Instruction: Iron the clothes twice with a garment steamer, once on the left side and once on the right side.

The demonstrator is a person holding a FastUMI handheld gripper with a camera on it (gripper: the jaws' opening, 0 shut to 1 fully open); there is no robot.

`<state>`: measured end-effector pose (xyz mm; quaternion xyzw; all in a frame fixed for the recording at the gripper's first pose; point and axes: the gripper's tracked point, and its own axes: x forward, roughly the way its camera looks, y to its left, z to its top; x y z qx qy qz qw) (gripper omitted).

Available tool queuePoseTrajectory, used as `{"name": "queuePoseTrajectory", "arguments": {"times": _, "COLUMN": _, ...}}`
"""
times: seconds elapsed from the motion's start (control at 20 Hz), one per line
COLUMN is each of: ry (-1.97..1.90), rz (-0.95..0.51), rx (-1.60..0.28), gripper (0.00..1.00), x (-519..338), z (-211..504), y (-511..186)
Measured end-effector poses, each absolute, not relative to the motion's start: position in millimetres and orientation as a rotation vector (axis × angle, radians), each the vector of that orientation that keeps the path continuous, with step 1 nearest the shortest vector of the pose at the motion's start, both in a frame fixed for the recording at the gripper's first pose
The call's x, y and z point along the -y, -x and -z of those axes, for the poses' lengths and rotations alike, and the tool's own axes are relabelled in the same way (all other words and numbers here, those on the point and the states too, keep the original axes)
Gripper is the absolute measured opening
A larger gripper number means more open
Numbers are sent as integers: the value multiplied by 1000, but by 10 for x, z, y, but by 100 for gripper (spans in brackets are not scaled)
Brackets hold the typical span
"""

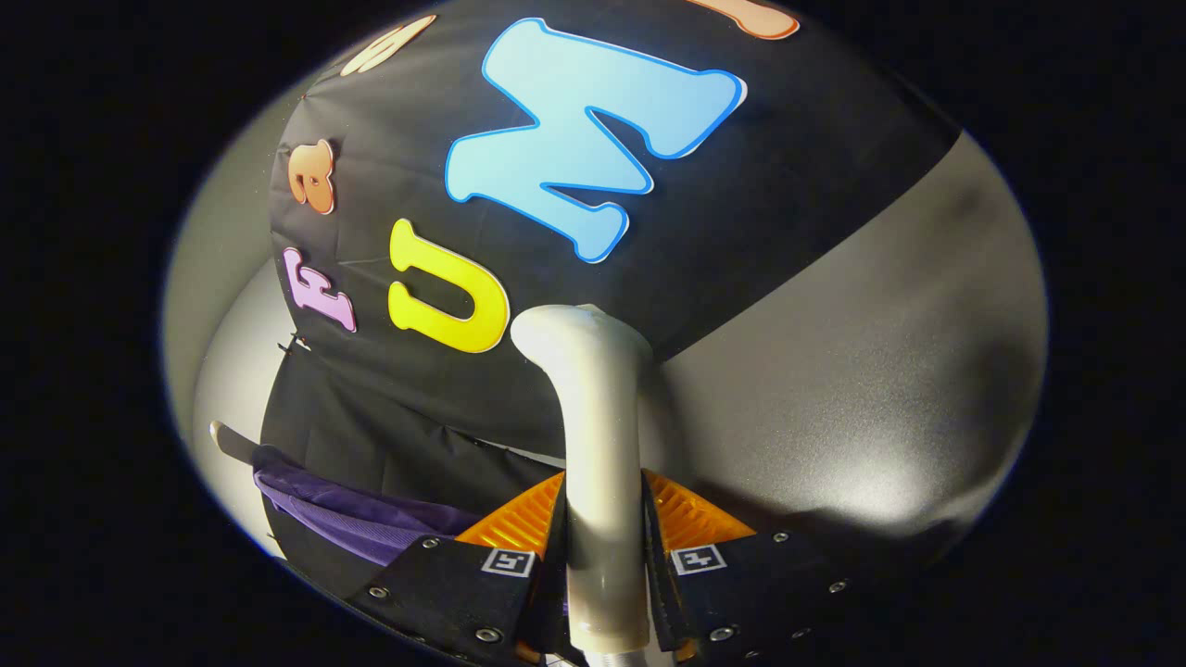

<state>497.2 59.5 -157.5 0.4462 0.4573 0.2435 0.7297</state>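
Note:
A cream-white garment steamer [598, 435] stands up between my fingers, its handle running from the bottom to a bent head pointing left ahead of them. My gripper [604, 537] is shut on the steamer's handle, with both pads pressed against its sides. A purple garment [357, 519] hangs on a hanger to the left of the fingers, low against the black cloth wall. The steamer's head is held above and to the right of the garment, apart from it.
The black cloth wall [519, 398] rises behind the garment and the steamer. A grey smooth panel [862, 389] lies to the right, and a pale wall [218, 269] to the far left. The hanger's light end [227, 437] sticks out left of the garment.

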Motion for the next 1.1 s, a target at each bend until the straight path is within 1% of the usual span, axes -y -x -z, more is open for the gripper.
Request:
{"name": "queuePoseTrajectory", "arguments": {"times": 0.1, "ry": -980, "rz": -558, "rx": -982, "gripper": 35, "x": -630, "z": 1516, "y": -4920}}
{"name": "queuePoseTrajectory", "arguments": {"times": 0.15, "ry": -956, "rz": -578, "rx": -968, "gripper": 34, "x": -659, "z": 1459, "y": -4827}}
{"name": "queuePoseTrajectory", "arguments": {"times": 0.35, "ry": -722, "rz": -578, "rx": -833, "gripper": 32, "x": -737, "z": 1297, "y": -4495}}
{"name": "queuePoseTrajectory", "arguments": {"times": 0.45, "ry": -705, "rz": -586, "rx": -800, "gripper": 31, "x": -793, "z": 1163, "y": -4270}}
{"name": "queuePoseTrajectory", "arguments": {"times": 0.85, "ry": -636, "rz": -541, "rx": -677, "gripper": 31, "x": -886, "z": 863, "y": -3531}}
{"name": "queuePoseTrajectory", "arguments": {"times": 1.1, "ry": -530, "rz": -500, "rx": -539, "gripper": 31, "x": -861, "z": 596, "y": -3023}}
